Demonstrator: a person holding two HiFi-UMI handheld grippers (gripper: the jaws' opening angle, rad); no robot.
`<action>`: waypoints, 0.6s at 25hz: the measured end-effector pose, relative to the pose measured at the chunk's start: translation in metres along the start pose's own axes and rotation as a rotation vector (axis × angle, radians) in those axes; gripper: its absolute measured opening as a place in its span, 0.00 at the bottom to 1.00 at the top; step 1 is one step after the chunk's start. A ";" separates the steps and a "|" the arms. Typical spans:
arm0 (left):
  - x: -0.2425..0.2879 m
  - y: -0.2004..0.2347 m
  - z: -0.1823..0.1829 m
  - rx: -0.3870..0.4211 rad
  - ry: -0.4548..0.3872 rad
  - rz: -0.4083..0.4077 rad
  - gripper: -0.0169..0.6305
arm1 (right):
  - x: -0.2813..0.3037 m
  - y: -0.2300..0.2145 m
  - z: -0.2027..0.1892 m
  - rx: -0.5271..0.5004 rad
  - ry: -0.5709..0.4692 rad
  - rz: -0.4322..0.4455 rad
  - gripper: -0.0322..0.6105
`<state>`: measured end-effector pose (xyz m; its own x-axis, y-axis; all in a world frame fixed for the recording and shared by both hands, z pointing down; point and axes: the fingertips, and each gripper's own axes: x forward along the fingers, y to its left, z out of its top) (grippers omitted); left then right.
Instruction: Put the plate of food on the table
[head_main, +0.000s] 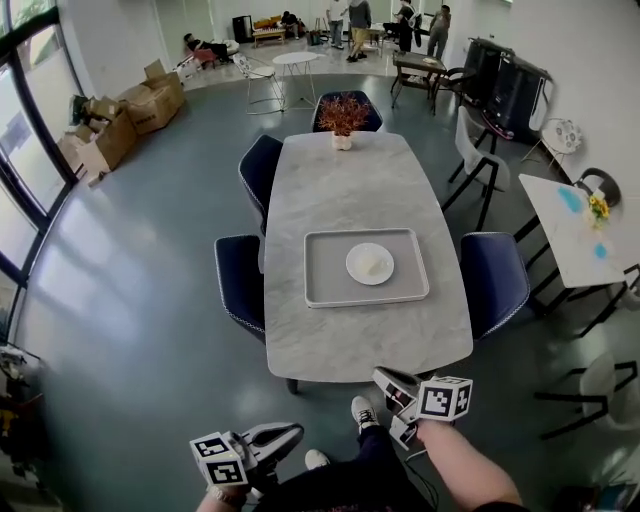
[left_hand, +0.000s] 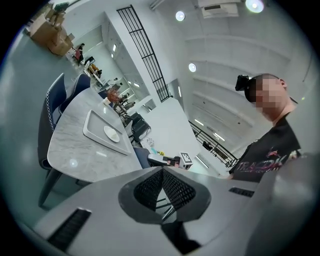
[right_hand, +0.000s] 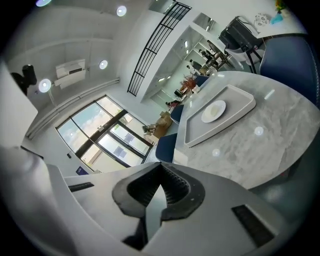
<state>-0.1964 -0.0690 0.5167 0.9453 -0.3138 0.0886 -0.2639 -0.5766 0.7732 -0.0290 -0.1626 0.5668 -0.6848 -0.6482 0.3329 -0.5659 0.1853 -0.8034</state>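
While left tongs (head_main: 294, 432) and right tongs (head_main: 392, 405) hang at bottom of frame, short of marble surface (head_main: 340, 190), plate of food (head_main: 370, 264) sits inside grey tray (head_main: 320, 290) at frame centre. Left tongs pressed together, nothing between. Right tongs likewise tip to tip, empty. Vase of dried flowers (head_main: 343, 118) at surface's far end, upper centre.

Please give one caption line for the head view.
Left claw and right claw, both shut, hover short of the marble table; plate of food sits in tray.
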 end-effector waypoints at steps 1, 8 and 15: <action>-0.004 -0.003 -0.003 0.004 0.006 -0.010 0.04 | -0.004 0.009 -0.012 0.000 0.005 0.010 0.06; -0.019 -0.014 -0.040 -0.005 0.060 -0.062 0.04 | -0.032 0.046 -0.078 -0.034 -0.012 0.032 0.06; -0.020 -0.030 -0.060 0.001 0.100 -0.089 0.04 | -0.057 0.073 -0.123 -0.134 0.028 0.072 0.06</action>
<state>-0.1958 -0.0002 0.5289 0.9795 -0.1843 0.0819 -0.1781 -0.6000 0.7799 -0.0876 -0.0217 0.5502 -0.7375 -0.6092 0.2915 -0.5696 0.3291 -0.7531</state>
